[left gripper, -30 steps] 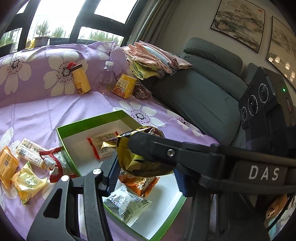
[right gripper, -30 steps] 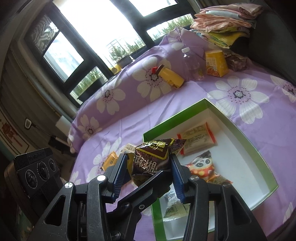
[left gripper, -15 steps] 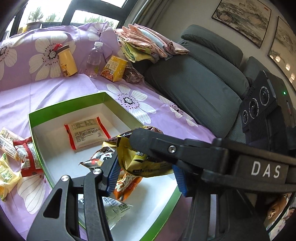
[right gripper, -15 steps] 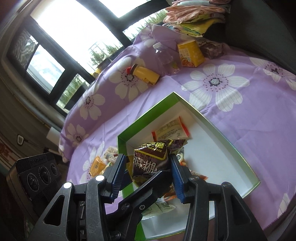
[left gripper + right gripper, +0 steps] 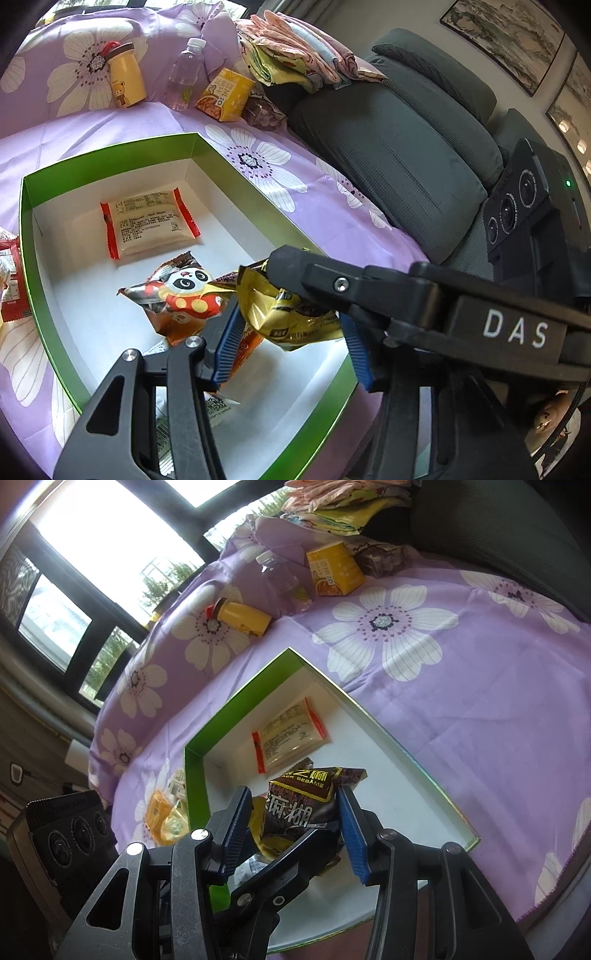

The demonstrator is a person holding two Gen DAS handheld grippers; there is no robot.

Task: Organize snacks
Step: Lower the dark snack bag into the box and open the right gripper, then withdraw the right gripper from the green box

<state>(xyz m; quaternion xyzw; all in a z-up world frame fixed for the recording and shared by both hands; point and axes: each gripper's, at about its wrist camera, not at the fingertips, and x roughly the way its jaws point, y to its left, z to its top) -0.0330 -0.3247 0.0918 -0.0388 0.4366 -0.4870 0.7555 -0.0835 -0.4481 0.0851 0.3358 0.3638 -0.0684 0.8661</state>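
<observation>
Both tongs now farther over green box (image 5: 110, 147); left tongs (image 5: 291, 339) and right tongs (image 5: 295, 827) jointly clamp sesame packet (image 5: 299, 805). Next: release into box.

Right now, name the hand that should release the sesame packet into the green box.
Right. The black sesame packet sits between the right gripper jaws, over the green box floor; probably just open them.

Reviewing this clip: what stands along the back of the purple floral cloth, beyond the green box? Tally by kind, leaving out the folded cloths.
Bottles: 2 (yellow plastic bottle with a bear print; clear plastic water bottle)
Cartons: 1 (yellow cardboard carton)
Bags: 1 (dark see-through bag)
Total: 4
</observation>
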